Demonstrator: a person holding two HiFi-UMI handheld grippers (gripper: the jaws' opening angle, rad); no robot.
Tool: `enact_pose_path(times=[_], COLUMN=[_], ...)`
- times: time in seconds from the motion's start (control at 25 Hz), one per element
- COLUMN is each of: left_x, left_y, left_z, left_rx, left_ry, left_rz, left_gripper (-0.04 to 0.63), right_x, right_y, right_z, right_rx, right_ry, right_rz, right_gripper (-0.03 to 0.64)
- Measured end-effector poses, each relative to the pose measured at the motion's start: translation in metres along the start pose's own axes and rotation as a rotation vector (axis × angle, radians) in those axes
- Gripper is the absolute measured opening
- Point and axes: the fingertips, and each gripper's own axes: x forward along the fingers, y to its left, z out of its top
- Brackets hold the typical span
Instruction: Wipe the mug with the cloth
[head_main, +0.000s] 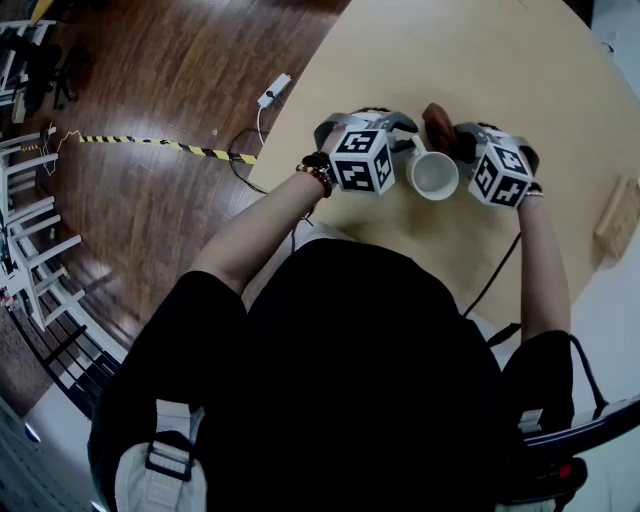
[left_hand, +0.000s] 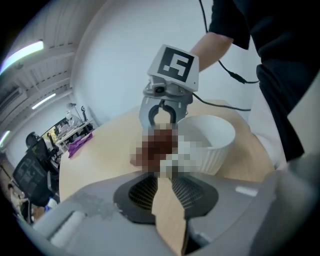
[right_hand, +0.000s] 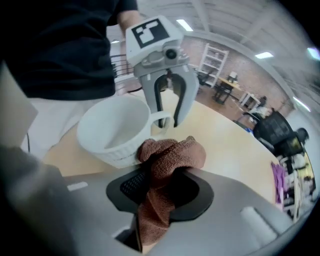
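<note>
Tightly clamped in the right hand-held gripper (right_hand: 159, 177), cloth (right_hand: 172, 152) against mug (right_hand: 112, 130)

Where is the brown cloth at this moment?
In the right gripper view the cloth is pinched in the right tool, bunched right beside the white mug, by its handle.

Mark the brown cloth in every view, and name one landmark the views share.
Head view: the cloth sits upper centre, just above the mug in the picture.
Left gripper view: centre, a brown shape partly under a mosaic patch, left of the mug.
Right gripper view: lower centre, clamped in the right gripper, right of the mug.
Shared landmark: the mug.
</note>
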Motion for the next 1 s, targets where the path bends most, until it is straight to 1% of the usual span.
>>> enact_pose_path(times=[0.08, 0.2, 0.36, 0.48, 0.56, 0.6, 0.64, 0.72, 0.8, 0.84, 0.92, 0.96, 1.0], left_x=[-0.008, -0.024, -0.048, -0.072, -0.087, -0.092, -0.096, -0.103, -0.110, -0.114, -0.123, -0.129, -0.134], left_y=[0.000, -0.002, -0.007, -0.005, -0.004, -0.005, -0.007, -0.011, -0.012, -0.011, -0.008, -0.006, -0.004], left_z=[-0.005, -0.010, -0.008, 0.005, 0.012, 0.016, 0.020, 0.032, 0.045, 0.052, 0.069, 0.078, 0.087], left_rx=[-0.068, -0.152, -0.256, -0.373, -0.450, -0.472, -0.480, -0.471, -0.449, -0.441, -0.438, -0.438, -0.434], left_ry=[-0.030, -0.066, -0.138, -0.249, -0.326, -0.356, -0.380, -0.414, -0.447, -0.469, -0.525, -0.553, -0.581], left_rz=[0.023, 0.068, 0.124, 0.177, 0.205, 0.210, 0.209, 0.198, 0.184, 0.179, 0.172, 0.171, 0.171], left_gripper=[0.106, 0.106, 0.106, 0.110, 0.134, 0.145, 0.154, 0.177, 0.200, 0.208, 0.229, 0.236, 0.251], right_x=[-0.015, -0.030, -0.039, -0.032, -0.021, -0.017, -0.015, -0.013, -0.014, -0.017, -0.031, -0.043, -0.060], right_y=[0.011, 0.055, 0.111, 0.134, 0.144, 0.146, 0.148, 0.146, 0.143, 0.143, 0.143, 0.141, 0.136], right_z=[-0.011, -0.035, -0.051, -0.059, -0.063, -0.064, -0.065, -0.067, -0.068, -0.067, -0.064, -0.060, -0.054], right_rx=[0.141, 0.254, 0.340, 0.375, 0.409, 0.424, 0.436, 0.452, 0.472, 0.489, 0.542, 0.581, 0.628], right_ry=[-0.039, -0.036, 0.027, 0.104, 0.123, 0.123, 0.124, 0.131, 0.135, 0.132, 0.102, 0.067, 0.010], right_rz=[-0.050, -0.044, -0.050, -0.087, -0.108, -0.122, -0.141, -0.178, -0.207, -0.221, -0.266, -0.309, -0.370], right_gripper=[0.112, 0.112, 0.112, 0.112, 0.119, 0.130, 0.147, 0.181, 0.253, 0.311, 0.335, 0.339, 0.339])
